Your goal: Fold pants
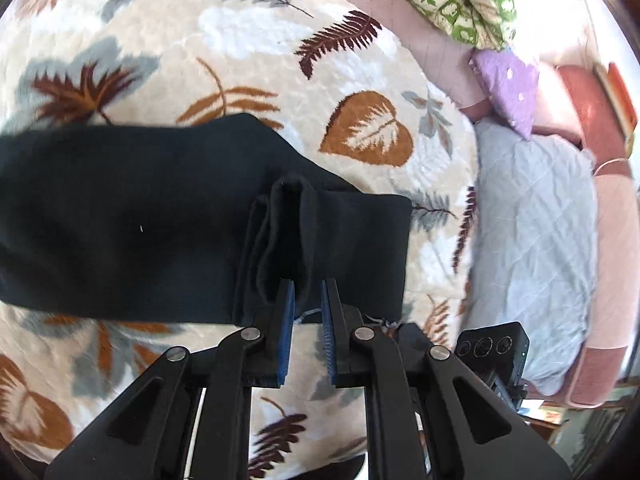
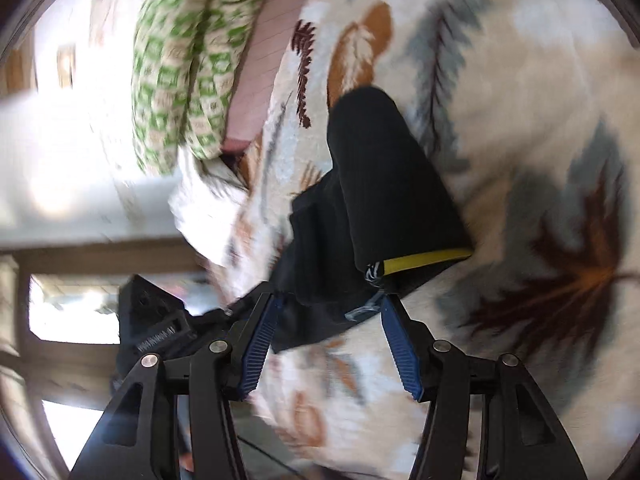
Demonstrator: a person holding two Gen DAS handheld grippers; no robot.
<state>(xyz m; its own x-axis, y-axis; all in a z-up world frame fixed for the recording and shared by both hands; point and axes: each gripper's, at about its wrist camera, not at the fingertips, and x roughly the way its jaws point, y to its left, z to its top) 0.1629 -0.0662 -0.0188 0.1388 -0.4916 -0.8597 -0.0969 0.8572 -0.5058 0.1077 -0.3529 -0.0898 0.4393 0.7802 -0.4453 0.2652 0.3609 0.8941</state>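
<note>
Matt black cloth pants (image 1: 120, 220), fluffy leaf-print fleece blanket (image 1: 248, 48), ribbed blue rubbery gripper pads (image 2: 258, 344)

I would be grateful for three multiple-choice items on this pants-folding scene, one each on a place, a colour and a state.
1. Where do the black pants lie?
A. On a leaf-patterned blanket
B. On a wooden floor
C. Inside a basket

2. What colour is the band at the pants' edge in the right wrist view?
A. Red
B. Yellow
C. White

3. How does the left claw stand?
A. Wide open, away from the cloth
B. Out of view
C. Pinched on a fold of the pants

Answers:
1 A: leaf prints surround the dark cloth on all sides.
2 B: a yellow strip runs along the dark hem.
3 C: its blue pads sit close together with black cloth between them, while the right claw stands open.
</note>
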